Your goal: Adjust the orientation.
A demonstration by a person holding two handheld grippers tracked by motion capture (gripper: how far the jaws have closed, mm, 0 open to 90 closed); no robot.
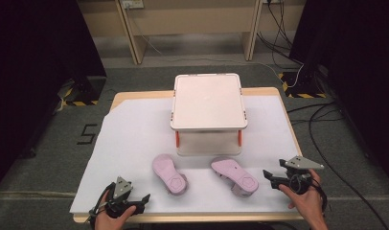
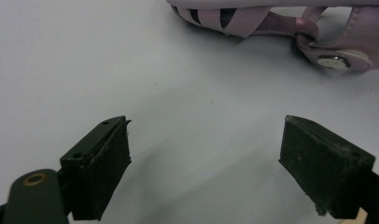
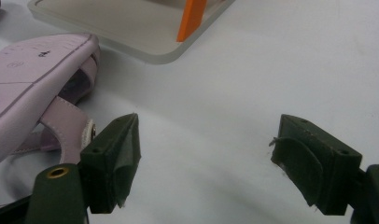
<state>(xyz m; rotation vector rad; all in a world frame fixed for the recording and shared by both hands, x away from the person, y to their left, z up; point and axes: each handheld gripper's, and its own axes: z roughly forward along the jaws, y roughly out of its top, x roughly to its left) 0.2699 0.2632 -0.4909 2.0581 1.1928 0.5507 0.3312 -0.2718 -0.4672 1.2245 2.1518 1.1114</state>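
On the white sheet before the box [image 1: 209, 115] lie two pink sandals [image 1: 169, 174], soles up, light and floppy, so I'd pinch each stiff sole edge, left gripper [image 1: 143, 198] and right gripper [image 1: 268, 174] both gaping empty.

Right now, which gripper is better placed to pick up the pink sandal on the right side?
The right gripper. Its open jaws already point at the right sandal, which lies sole-up just beside its near jaw. The left gripper, also open, sits by the left sandal, farther off.
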